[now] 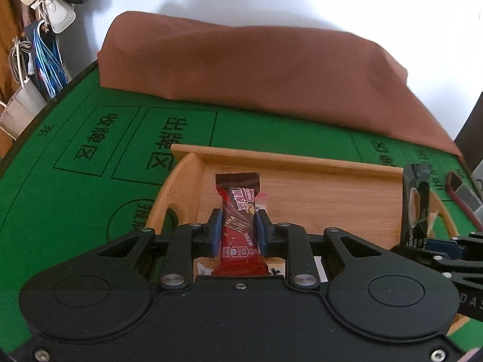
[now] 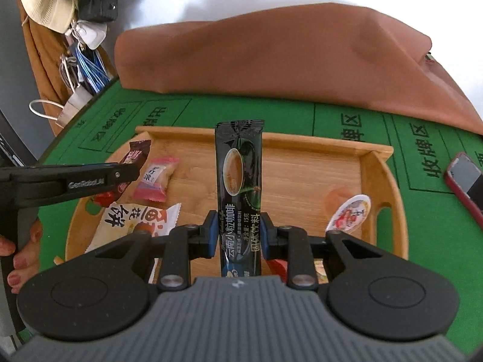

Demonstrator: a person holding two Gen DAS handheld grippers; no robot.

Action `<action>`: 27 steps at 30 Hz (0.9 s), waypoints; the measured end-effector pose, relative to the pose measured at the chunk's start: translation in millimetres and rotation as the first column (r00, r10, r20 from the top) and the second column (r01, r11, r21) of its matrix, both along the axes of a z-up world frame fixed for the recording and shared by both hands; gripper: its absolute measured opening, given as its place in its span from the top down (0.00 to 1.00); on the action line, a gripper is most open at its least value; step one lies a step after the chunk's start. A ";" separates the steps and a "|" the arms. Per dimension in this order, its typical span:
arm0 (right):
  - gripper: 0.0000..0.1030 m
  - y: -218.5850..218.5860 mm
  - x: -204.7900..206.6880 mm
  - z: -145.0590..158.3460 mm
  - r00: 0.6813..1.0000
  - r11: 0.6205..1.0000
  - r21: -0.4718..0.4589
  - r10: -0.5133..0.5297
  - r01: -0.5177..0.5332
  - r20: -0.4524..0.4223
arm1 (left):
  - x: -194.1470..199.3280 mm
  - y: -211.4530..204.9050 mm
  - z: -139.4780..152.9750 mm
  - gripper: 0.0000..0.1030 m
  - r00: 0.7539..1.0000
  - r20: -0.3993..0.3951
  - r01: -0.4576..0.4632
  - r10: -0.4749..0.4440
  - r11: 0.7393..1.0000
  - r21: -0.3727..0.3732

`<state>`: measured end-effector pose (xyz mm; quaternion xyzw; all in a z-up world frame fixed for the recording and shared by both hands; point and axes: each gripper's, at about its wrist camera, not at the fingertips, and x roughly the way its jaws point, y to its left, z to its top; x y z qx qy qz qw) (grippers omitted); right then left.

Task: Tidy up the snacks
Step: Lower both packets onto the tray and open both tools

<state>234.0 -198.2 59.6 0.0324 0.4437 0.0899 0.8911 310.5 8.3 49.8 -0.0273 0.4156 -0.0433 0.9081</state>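
Observation:
My left gripper (image 1: 238, 229) is shut on a red and brown chocolate bar (image 1: 238, 211) and holds it over the left part of a bamboo tray (image 1: 317, 199). My right gripper (image 2: 238, 232) is shut on a black coffee stick sachet (image 2: 240, 181) and holds it upright over the middle of the tray (image 2: 302, 166). In the right wrist view the left gripper (image 2: 129, 172) reaches in from the left with the chocolate bar (image 2: 135, 157). In the left wrist view the sachet (image 1: 415, 205) stands at the right. A pink candy (image 2: 155, 178), a white snack pack (image 2: 135, 226) and a jelly cup (image 2: 350, 214) lie in the tray.
The tray sits on a green felt table (image 2: 347, 120) with printed boxes. A large brown cloth-covered mound (image 2: 286, 57) lies behind the tray. A phone in a red case (image 2: 466, 181) lies right of the tray. Bags and a hat (image 2: 45, 3) hang at the left.

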 end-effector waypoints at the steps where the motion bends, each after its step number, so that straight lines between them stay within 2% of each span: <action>1: 0.69 0.7 1.4 -1.7 1.000 1.000 0.000 0.001 -0.001 -0.002 | 3.3 0.2 -3.7 0.78 1.000 -0.004 -0.002 0.002 1.000 0.002; 8: 0.69 3.7 10.6 -11.0 1.000 1.000 -0.014 0.006 -0.006 -0.014 | 11.7 -1.2 -16.0 0.78 1.000 -0.003 0.004 -0.004 0.999 0.034; 16: 0.70 5.3 17.1 -19.0 0.999 1.000 -0.021 -0.003 0.002 -0.035 | 15.4 -2.3 -16.6 0.78 1.000 0.007 0.021 -0.021 0.998 0.056; 27: 0.70 7.9 18.3 -28.5 0.999 1.000 -0.029 -0.009 0.007 -0.052 | 21.2 -2.9 -16.7 0.78 0.999 -0.012 0.042 -0.041 0.998 0.052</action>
